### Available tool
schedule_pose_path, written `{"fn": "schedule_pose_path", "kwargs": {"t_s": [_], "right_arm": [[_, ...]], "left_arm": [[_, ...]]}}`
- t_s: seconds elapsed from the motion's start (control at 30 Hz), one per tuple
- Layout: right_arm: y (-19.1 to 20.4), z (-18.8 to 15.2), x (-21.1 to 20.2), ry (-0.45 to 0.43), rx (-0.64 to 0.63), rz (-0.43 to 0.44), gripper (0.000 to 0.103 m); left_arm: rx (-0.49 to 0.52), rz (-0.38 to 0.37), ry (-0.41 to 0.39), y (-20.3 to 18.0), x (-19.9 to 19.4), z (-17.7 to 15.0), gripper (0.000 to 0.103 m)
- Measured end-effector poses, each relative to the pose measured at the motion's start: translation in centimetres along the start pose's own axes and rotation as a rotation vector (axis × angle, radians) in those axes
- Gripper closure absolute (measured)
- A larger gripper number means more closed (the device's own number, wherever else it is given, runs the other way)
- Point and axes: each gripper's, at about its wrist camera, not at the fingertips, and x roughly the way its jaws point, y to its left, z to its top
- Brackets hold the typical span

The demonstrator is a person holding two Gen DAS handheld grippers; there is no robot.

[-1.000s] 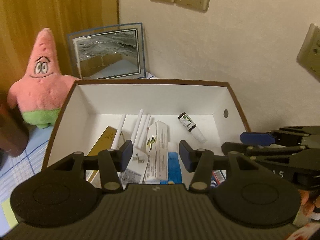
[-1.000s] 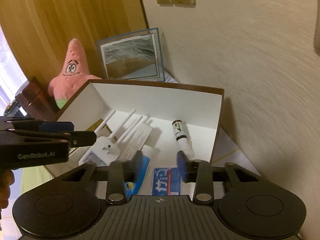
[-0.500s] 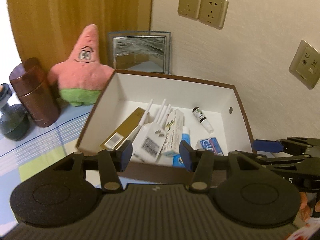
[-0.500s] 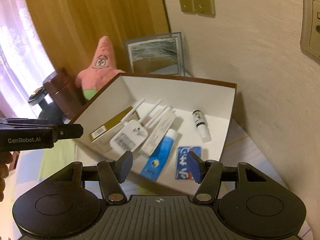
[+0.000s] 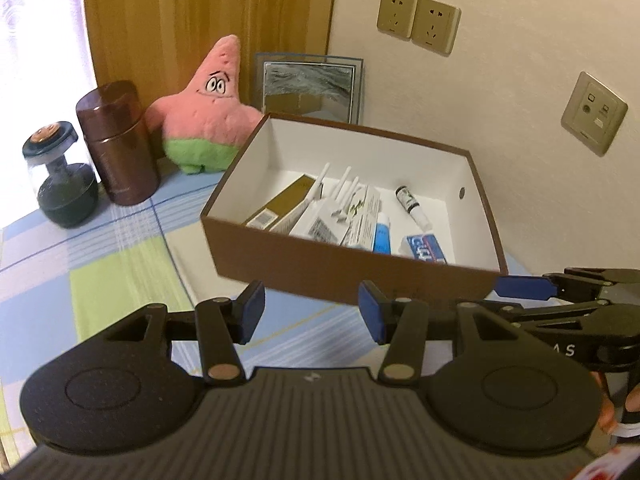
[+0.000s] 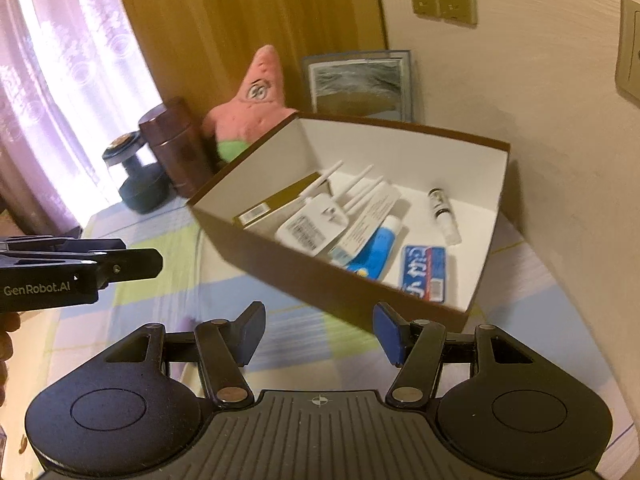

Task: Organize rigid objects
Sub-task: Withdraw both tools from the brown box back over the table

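A brown box [image 5: 348, 280] with a white inside stands on the checked tablecloth against the wall. In it lie a gold carton [image 5: 280, 204], a white device with antennas [image 5: 320, 220], a blue tube [image 5: 382, 236], a blue packet [image 5: 426, 249] and a small bottle [image 5: 412, 208]. My left gripper [image 5: 311, 312] hovers open and empty in front of the box's near wall. My right gripper [image 6: 320, 330] is open and empty too, short of the box [image 6: 320, 280]. Each gripper shows in the other's view, the right one [image 5: 520, 292] on the right side and the left one [image 6: 132, 260] on the left.
A pink star plush [image 5: 208, 120], a brown canister [image 5: 118, 144] and a dark glass jar [image 5: 60, 176] stand left of the box. A framed mirror [image 5: 310, 92] leans on the wall behind it. Wall sockets [image 5: 418, 26] sit above. A curtained window [image 6: 60, 80] is at the left.
Both grippers have drawn back from over the box, so its whole outline now shows. The right gripper's jaws have spread wider. The left jaws kept their gap.
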Motion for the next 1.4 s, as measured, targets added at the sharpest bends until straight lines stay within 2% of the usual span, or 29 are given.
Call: {"fn": "schedule_pose_path", "kwargs": {"t_s": [0.3,0.63,1.07,1.4], "right_arm": [[2.3,-1.9,-0.7,0.025,-0.04,0.037,0.046],[4.0,-4.6,-0.2,0.062,-0.061,0.08,0.046],[6.3,-7.9,3.0,0.161,-0.13,0.129,0.046],[8.6,-10.5,5.9,0.241,-0.204,0.202,0.047]], "left_arm": [[-0.03,0.019,0.013,1.2,-2.1,-3.0,0.055],[-0.088,0.082,0.061,3.4,-3.3,-7.3,0.055],[-0.186,0.14,0.169,6.0,-2.9,-13.1,0.055],[-0.204,0.15,0.197,6.6,-1.8,-15.0,0.055]]}}
